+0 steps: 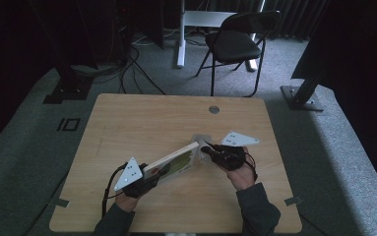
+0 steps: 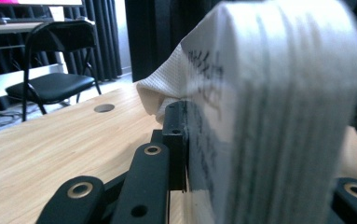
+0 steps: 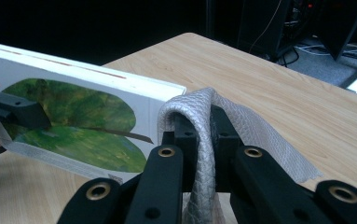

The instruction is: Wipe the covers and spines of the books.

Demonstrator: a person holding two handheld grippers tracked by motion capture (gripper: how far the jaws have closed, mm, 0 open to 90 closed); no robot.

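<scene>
**Book clamped left, cloth clamped right, both over mid-table**

Left gripper [image 1: 144, 178]: jaws closed on the near end of a thick board book [image 1: 172, 163]. In the left gripper view the book's [image 2: 278, 116] stacked page edges sit right between the jaws, inner jaw face flat against the cover.

Book stands on edge, running diagonally from lower left toward the table centre. Green leaf artwork on the cover [image 3: 80, 126] faces the right gripper's camera.

Right gripper [image 1: 210, 150]: jaws pinched together on a fold of white textured cloth [image 3: 202, 140]. The cloth drapes over the jaw tips and hangs down both sides. Its fold sits just beside the book's far corner; actual contact — cannot tell.

Wooden table [image 1: 141, 118] underneath, round cable hole [image 1: 214, 109] near the far edge. Black folding chair [image 1: 237, 42] behind the table, on grey carpet.
</scene>
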